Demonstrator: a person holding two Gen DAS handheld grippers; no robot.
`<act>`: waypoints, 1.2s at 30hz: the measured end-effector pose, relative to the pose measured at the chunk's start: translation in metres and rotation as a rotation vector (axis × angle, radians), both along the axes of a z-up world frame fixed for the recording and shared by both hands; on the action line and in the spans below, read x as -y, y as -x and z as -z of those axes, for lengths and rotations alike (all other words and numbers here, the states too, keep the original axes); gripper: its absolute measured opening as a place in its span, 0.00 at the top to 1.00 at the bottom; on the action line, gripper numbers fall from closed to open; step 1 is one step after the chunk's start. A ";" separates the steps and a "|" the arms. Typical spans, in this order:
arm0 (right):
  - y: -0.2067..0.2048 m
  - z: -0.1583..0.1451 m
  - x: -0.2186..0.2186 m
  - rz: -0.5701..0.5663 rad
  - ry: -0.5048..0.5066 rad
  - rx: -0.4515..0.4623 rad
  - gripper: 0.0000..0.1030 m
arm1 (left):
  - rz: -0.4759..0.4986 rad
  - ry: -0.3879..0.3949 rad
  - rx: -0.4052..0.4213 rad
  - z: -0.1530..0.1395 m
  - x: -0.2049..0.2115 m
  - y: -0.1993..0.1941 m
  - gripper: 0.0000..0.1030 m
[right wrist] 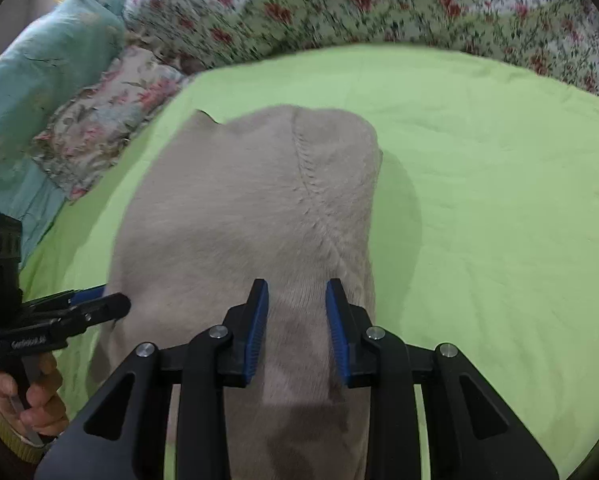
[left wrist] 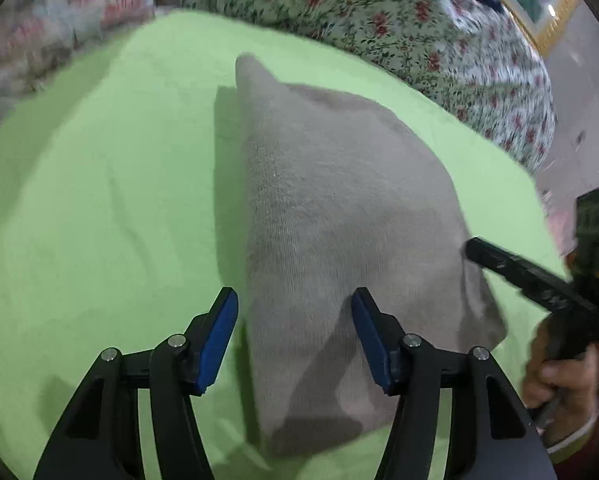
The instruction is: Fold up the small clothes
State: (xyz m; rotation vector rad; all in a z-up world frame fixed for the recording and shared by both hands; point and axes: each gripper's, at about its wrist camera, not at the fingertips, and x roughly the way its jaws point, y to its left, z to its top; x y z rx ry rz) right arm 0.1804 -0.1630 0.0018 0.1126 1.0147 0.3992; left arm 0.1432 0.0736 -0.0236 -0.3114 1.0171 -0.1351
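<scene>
On the green sheet [right wrist: 479, 200] lies the grey knit [right wrist: 239, 208], part folded, seam up. Left gripper [left wrist: 295, 312] is spread wide over its near edge, right gripper [right wrist: 297, 300] is also parted above the cloth, neither grasping. I'd pinch both near corners low, lift evenly, then fold away toward the floral quilt [right wrist: 339, 4]

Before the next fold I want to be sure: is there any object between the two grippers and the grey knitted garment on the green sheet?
Nothing visible is in the way. The left gripper and the right gripper are both open directly over the grey knitted garment, which lies alone on the light green sheet.
</scene>
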 end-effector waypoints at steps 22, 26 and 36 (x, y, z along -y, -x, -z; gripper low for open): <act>0.082 0.023 0.033 0.053 -0.027 -0.072 0.68 | -0.030 -0.152 -0.038 0.009 0.024 0.070 0.29; 0.101 0.018 0.039 0.073 -0.074 -0.106 0.66 | -0.056 -0.190 -0.034 0.003 0.022 0.094 0.17; 0.154 0.005 0.038 0.088 -0.049 -0.076 0.39 | -0.100 -0.193 -0.088 0.004 0.026 0.133 0.15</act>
